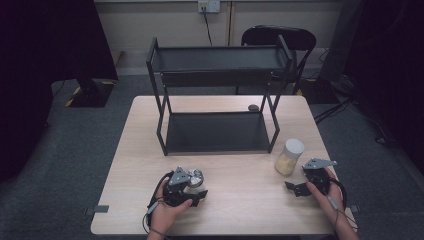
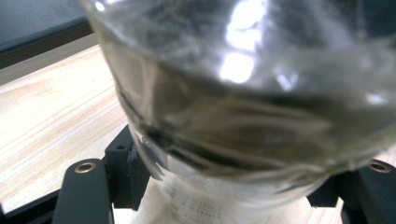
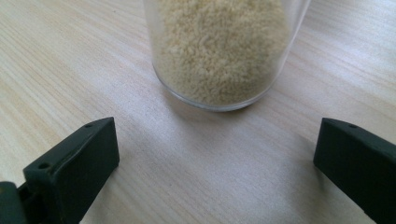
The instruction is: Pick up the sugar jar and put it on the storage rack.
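Clear jar [image 2: 243,107] clamped between our left gripper [image 1: 186,187] jaws; lift it level; right gripper [image 1: 306,186] jaws wide, grain jar [image 3: 219,51] just ahead.

Clear glass jar [image 2: 243,102] upright on table, clamped; grain-filled jar [image 3: 219,51] stands upright near the right edge.

Clearance on the bench [image 1: 235,200]: open front strip, rack blocking the rear.

The two-tier rack [image 1: 217,90] occupies the rear centre; its four posts limit entry to the lower shelf [image 1: 215,132] from the front. A grain jar [image 1: 289,157] stands just ahead of the right tool [image 1: 296,188], bare wood between them. The left tool [image 1: 192,192] is closed on a clear jar [image 2: 243,93]. Bare surface lies between the two tools and along both rack sides.
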Available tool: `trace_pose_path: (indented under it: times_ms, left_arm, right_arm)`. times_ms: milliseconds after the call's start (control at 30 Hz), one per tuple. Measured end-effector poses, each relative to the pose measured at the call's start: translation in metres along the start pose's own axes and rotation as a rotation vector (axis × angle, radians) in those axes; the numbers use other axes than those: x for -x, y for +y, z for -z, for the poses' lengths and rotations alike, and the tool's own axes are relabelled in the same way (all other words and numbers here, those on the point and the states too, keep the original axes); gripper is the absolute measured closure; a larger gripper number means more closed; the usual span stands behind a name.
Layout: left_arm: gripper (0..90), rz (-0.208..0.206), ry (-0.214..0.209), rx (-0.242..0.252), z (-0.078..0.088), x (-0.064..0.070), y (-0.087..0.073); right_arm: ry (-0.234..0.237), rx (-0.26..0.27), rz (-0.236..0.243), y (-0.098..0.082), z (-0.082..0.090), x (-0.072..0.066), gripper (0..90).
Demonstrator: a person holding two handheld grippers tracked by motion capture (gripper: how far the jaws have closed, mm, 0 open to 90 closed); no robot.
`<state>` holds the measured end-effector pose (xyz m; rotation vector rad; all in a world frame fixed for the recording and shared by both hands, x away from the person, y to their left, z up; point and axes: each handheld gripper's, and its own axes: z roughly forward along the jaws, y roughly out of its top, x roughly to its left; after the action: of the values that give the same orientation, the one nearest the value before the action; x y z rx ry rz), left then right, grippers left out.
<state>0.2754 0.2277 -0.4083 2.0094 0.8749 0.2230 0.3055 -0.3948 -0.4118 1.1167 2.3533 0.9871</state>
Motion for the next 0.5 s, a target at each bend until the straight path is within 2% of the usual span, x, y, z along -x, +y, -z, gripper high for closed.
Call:
trace_pose_path:
  times_ms: [500]
  left_arm:
    - [31.0, 0.018, 0.006, 0.009, -0.003, -0.011, 0.023]
  right_arm:
    - [0.0, 0.0, 0.0, 0.0, 0.0, 0.0, 0.0]
